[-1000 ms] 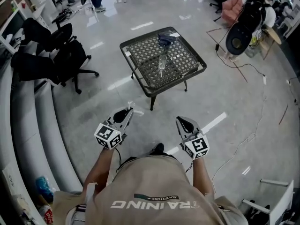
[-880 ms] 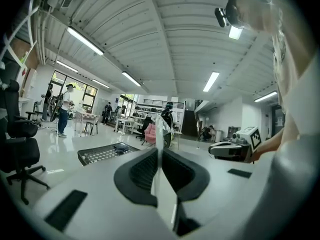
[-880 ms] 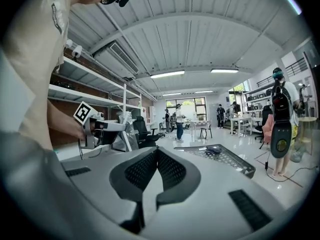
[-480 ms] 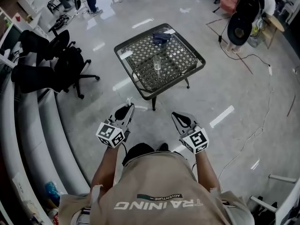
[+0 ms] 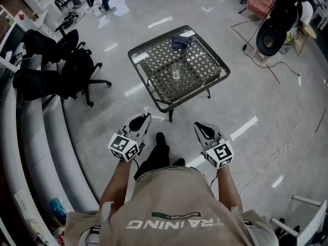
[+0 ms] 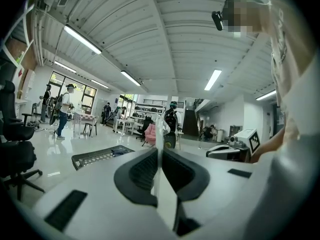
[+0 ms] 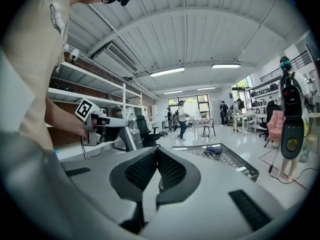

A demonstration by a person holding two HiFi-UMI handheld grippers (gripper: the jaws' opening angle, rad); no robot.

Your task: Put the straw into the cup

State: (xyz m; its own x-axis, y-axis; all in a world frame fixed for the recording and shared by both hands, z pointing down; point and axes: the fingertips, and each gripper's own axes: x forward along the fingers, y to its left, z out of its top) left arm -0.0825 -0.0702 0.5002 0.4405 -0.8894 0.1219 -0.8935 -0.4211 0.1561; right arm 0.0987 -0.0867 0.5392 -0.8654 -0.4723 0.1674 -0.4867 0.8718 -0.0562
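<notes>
A clear cup (image 5: 176, 72) stands upright near the middle of the low mesh-topped table (image 5: 154, 94). My left gripper (image 5: 142, 120) is held level in front of me, short of the table, shut on a thin straw (image 6: 159, 133) in a clear wrapper that sticks up past the jaw tips. The straw's end (image 5: 146, 110) shows above that gripper in the head view. My right gripper (image 5: 201, 128) is held beside it, its jaws closed tip to tip with nothing between them. In the right gripper view the left gripper (image 7: 107, 126) is seen with the wrapped straw (image 7: 131, 118).
A dark blue object (image 5: 180, 41) and a white slip (image 5: 139, 58) lie on the table's far part. Black office chairs (image 5: 61, 65) stand to the left, a pale curved bench (image 5: 31, 137) runs along the left, cables (image 5: 287, 137) trail on the floor at right. People stand far off.
Both grippers have been carried forward together toward the table, and a foot now shows between them. The left jaws still hold the straw; the right jaws stay closed.
</notes>
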